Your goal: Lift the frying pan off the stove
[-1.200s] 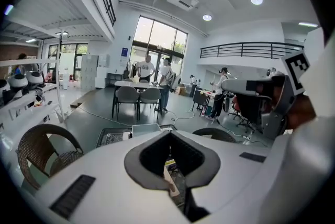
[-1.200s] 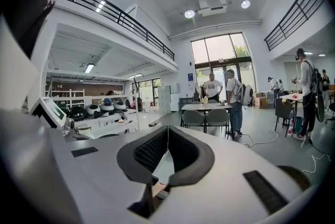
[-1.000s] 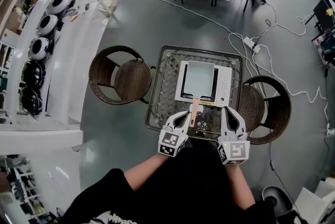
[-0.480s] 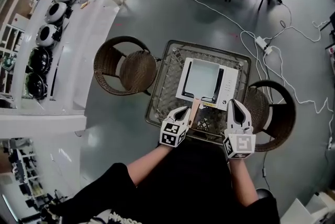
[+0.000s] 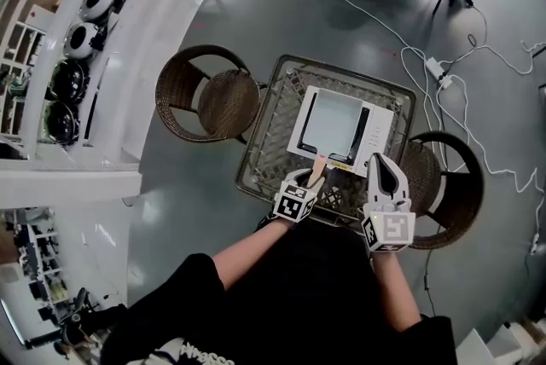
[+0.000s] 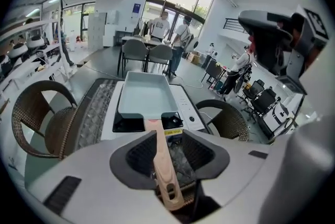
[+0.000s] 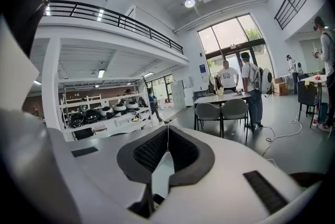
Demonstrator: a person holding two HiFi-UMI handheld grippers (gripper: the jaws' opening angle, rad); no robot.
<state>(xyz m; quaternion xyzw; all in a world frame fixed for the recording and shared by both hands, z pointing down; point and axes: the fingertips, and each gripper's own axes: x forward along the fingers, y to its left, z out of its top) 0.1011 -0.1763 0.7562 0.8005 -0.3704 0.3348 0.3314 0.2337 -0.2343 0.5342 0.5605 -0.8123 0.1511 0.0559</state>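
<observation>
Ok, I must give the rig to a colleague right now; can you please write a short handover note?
Left tool: jaws are opening; the wooden handle of the frying pan lies between them, and the pads are not pressing on it.
Right tool: jaws together, nothing in them, to the right of the handle, facing out into the room.
Things: the frying pan sits on the stove, which stands on the table; the handle points toward the person.
Done: the left tool is lined up around the handle.
Left: close on the handle and lift the pan off the stove.
</observation>
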